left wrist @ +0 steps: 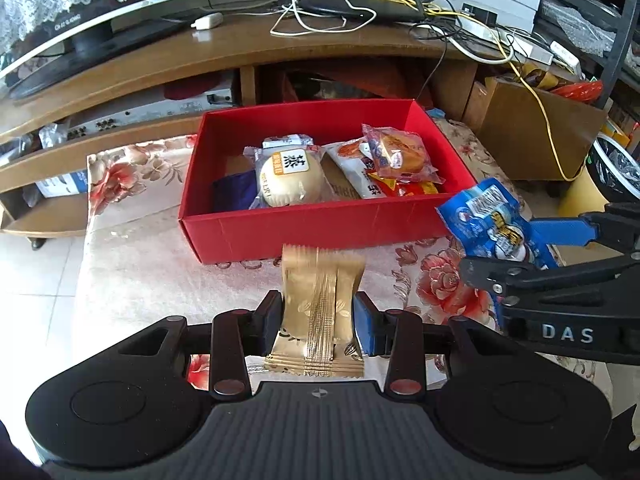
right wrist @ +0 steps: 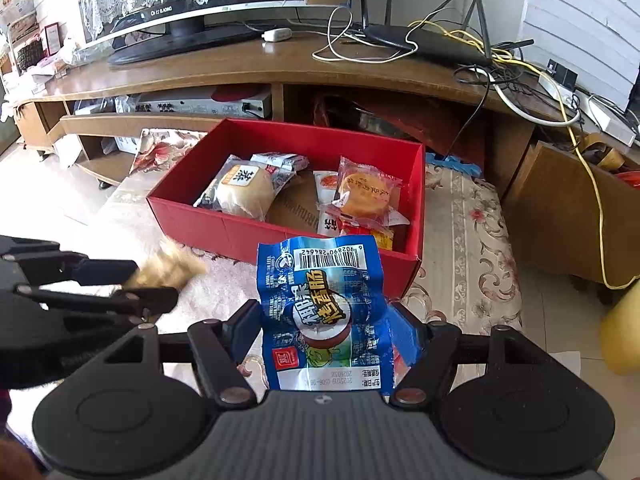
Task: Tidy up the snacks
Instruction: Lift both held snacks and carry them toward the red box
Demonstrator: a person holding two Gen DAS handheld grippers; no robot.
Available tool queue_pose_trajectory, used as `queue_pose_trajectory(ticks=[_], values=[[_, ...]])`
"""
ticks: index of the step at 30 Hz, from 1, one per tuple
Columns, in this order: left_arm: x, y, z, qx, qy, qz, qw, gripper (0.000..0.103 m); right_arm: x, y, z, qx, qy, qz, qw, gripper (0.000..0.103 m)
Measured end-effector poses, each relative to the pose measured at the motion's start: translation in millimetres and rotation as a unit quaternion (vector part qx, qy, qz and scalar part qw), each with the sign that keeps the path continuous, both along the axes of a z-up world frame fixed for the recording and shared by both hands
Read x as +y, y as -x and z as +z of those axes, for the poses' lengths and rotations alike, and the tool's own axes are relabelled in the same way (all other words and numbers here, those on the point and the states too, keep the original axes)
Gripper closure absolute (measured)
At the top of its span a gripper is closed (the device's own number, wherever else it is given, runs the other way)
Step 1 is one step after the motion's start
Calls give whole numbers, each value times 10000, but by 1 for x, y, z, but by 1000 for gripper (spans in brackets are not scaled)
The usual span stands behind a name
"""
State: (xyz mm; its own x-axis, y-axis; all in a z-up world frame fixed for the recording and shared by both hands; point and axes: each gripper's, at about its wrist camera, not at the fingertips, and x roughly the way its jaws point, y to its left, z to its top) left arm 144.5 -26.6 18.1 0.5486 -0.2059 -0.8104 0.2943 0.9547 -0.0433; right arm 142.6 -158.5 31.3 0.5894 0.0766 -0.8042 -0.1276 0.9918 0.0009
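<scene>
Left tool (left wrist: 318, 312) clamped on gold snack packet (left wrist: 320, 312), held upright in front of red box (left wrist: 320, 228). Box contains several wrapped snacks. Right tool (left wrist: 532, 248) grips blue packet (left wrist: 488, 216) beside box's right corner.

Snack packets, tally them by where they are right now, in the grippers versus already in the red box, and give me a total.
Held in grippers: 2, the gold packet in the left gripper and the blue packet in the right gripper.
In the red box: at least 5 visible; the pile overlaps, so more may be hidden.
Total: at least 7.
</scene>
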Motion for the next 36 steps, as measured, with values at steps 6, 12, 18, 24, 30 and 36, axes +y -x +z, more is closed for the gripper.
queue_pose_trajectory(ticks=[6, 12, 18, 24, 30, 36], values=[[-7, -2, 8, -175, -47, 9, 9998, 61, 3, -8, 11, -172, -2, -97, 9998, 37], [-12, -12, -12, 170, -105, -40, 9998, 57, -4, -14, 7, -93, -16, -162, 9998, 38], [-38, -21, -54, 1048, 169, -181, 9942, 44, -28, -13, 6, -91, -146, -333, 9993, 38], [-59, -15, -82, 1677, 602, 254, 9837, 33, -51, -8, 4, -66, -317, -377, 9988, 38], [-85, -21, -85, 1516, 494, 914, 9830, 20, -64, 1, 6, -78, -465, -320, 9984, 38], [-100, -20, -87, 1097, -303, 832, 9900, 33, -87, 5, 9, -103, -623, -501, 9967, 38]])
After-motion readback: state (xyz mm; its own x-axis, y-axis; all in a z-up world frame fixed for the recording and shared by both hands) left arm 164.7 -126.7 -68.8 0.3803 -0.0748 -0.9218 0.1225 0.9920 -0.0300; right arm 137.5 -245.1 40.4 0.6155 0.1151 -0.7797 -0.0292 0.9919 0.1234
